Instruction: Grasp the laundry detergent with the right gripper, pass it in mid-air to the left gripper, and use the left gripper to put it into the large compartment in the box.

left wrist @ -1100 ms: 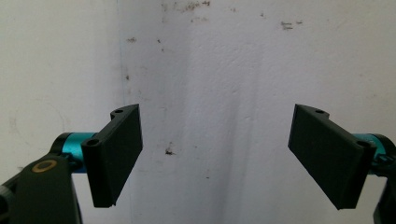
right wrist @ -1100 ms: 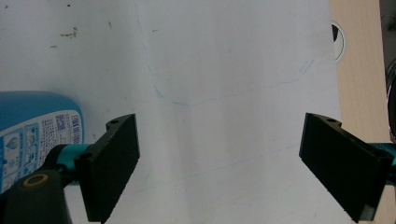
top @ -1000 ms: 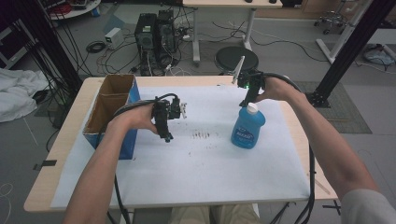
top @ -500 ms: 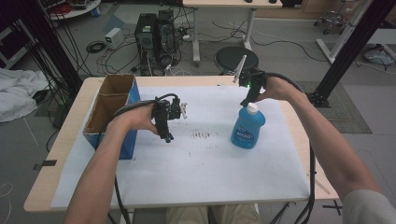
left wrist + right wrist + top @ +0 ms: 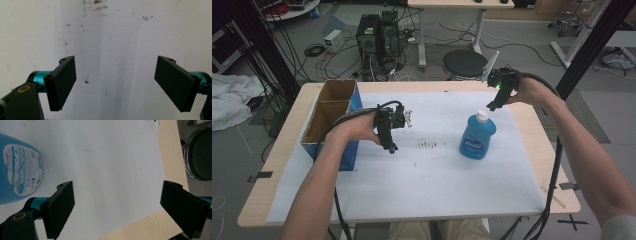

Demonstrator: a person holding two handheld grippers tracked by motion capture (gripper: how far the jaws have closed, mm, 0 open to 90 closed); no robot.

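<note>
A blue bottle [image 5: 477,136] with a white cap stands upright on the white paper [image 5: 427,175] at the table's centre right; its labelled side [image 5: 17,167] fills the left of the right gripper view. My right gripper [image 5: 493,102] hangs above and behind the bottle, open, with nothing between its fingers [image 5: 61,206]. My left gripper [image 5: 388,145] is held over the paper left of centre, pointing down, also open and holding nothing; its fingers [image 5: 62,80] frame bare, smudged paper.
An open cardboard box [image 5: 332,117] with a blue side stands at the table's left edge, close to my left hand. Dark smudges [image 5: 428,145] mark the paper between the grippers. The wooden table edge [image 5: 140,227] lies right of the paper.
My right gripper has lifted and drawn back away from the bottle's cap. The left gripper has barely moved.
</note>
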